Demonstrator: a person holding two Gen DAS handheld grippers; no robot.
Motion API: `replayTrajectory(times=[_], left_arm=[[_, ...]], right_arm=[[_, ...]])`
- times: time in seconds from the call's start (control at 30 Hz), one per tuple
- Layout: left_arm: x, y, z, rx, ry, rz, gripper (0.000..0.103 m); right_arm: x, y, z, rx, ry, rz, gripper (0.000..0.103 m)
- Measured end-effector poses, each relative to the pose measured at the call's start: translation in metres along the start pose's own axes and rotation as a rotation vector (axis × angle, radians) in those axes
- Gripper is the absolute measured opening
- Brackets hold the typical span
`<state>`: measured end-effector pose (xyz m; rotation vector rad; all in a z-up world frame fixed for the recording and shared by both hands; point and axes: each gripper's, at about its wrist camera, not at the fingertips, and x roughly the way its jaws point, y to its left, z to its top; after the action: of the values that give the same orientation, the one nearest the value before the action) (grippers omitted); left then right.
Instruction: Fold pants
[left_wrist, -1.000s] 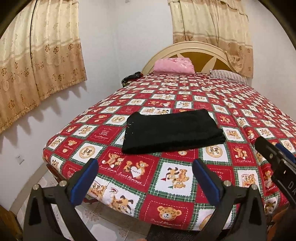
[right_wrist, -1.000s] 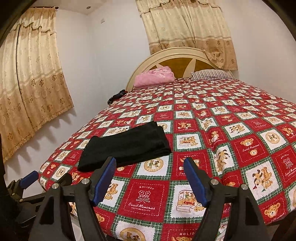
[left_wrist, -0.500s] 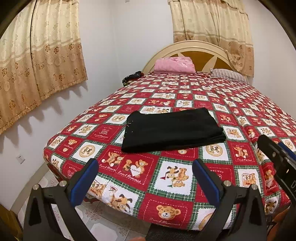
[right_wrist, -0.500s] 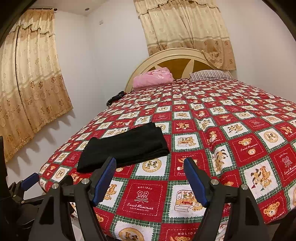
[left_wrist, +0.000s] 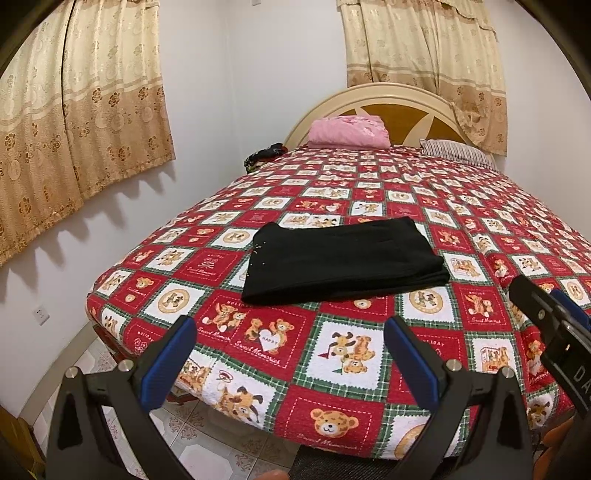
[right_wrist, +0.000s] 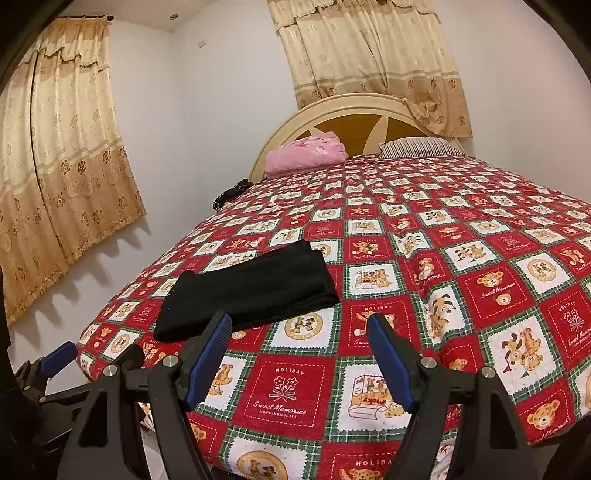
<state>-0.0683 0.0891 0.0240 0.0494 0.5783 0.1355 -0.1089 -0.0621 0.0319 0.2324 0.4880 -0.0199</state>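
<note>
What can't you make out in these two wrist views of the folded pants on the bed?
- Black pants: the layers and underside of the fold are hidden by its top layer in both views; in the right wrist view a jaw overlaps the near edge.
- Dark object at the bed's far left corner: too small to identify.
- Right gripper: only partly in the left wrist view, cut off by the right edge.

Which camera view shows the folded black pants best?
The left wrist view: the black pants lie near the middle of the frame, whole and unobstructed. In the right wrist view the pants sit off to the left, more slanted, and a finger of the right gripper covers their near edge.
</note>
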Motion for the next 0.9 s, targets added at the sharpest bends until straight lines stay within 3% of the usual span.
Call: replayTrajectory(times=[0.8, 0.9], left_arm=[[-0.0044, -0.0013, 0.0023, -0.013, -0.031, 0.019, 0.103], [-0.0057, -0.0022, 0.0020, -0.005, -0.043, -0.010, 0.103]], right_arm=[[0.0001, 0.0022, -0.0033, -0.001, 0.003, -0.003, 0.077], [0.0001, 0.0020, -0.0033, 0.000, 0.002, -0.004, 0.077]])
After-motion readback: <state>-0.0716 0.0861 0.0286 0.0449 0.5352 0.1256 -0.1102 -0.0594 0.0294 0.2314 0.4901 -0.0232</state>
